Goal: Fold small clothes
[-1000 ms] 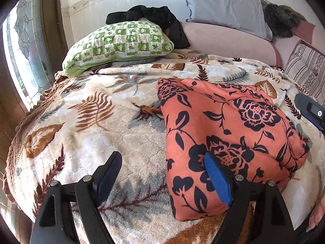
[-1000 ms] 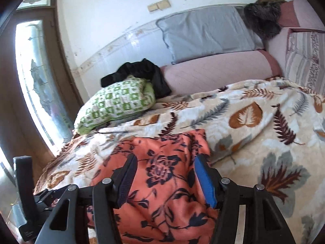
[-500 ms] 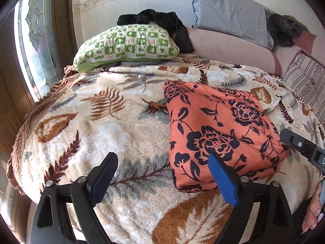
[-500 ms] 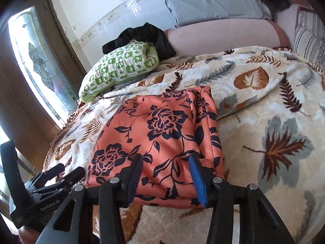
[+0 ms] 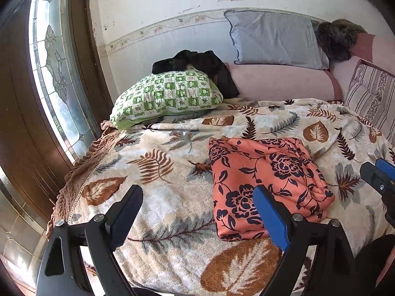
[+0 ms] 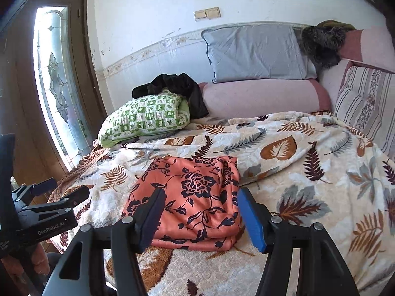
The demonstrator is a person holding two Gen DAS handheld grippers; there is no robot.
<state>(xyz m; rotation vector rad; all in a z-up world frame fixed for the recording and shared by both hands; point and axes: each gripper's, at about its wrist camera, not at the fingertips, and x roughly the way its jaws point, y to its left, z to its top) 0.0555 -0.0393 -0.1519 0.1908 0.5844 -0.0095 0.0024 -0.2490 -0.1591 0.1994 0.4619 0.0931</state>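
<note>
Plush leaf-print blanket (image 5: 158, 197) bears folded garment (image 5: 261, 185) (smooth, squarish).

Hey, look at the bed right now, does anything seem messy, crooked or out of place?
One thing: a black garment lies crumpled and unfolded over the top of the green checked pillow, spilling down against the pink bolster. The orange floral garment lies folded flat on the leaf-print blanket, slightly angled but tidy.

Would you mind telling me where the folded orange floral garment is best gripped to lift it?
Probably the near folded edge of the orange floral garment, approached low from the front of the bed. There the layers stack thickly and face both grippers, so one pinch could catch them all. The right gripper is opening, with nothing between its jaws.
</note>
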